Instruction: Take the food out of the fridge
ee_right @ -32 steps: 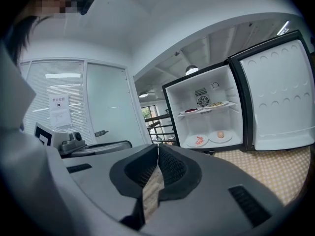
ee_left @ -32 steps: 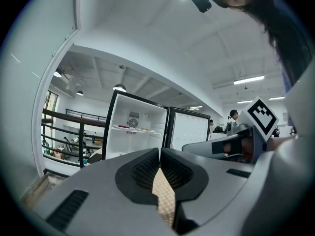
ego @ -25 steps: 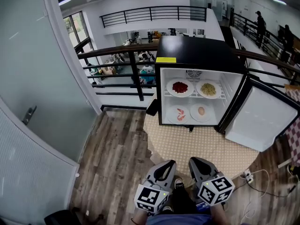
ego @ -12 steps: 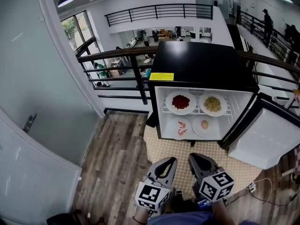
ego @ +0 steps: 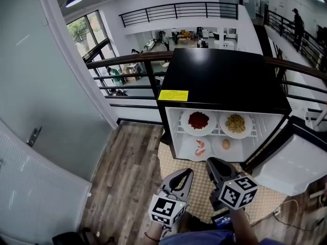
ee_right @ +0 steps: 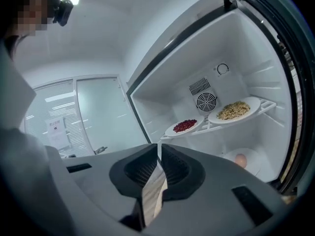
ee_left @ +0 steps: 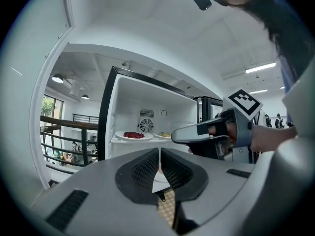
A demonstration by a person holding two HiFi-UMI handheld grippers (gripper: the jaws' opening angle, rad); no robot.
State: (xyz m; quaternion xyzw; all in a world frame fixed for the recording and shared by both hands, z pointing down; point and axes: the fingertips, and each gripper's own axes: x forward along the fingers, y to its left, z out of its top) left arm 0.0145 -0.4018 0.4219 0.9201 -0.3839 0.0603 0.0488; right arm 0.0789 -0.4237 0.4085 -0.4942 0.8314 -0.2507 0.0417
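Wooden floor (ego: 127, 167) and a dark railing (ego: 127, 60) over a lower hall frame the head view. The black fridge (ego: 225, 75) stands against the railing on a round patterned covering, with its door (ego: 294, 162) swung wide to the right. Four plates sit inside: red food (ego: 198, 120) and noodles (ego: 235, 123) on the upper shelf, shrimp (ego: 200, 147) and an egg (ego: 225, 145) below. The left gripper (ego: 185, 173) and right gripper (ego: 213, 165) are held side by side, short of the opening and pointing at it.

The left gripper view shows its fingers pressed together with nothing between them. The fridge interior lies ahead and the right gripper is just beside it.

The right gripper view shows its fingers likewise closed and empty, facing the upper shelf, with the egg plate lower right.

All the food is in the fridge, so I judge this to be the approach and no plate taken yet. The next move calls for spreading the fingers, reaching in to a plate's near rim, closing on it and drawing it out level, clear of the shelf edge and door.
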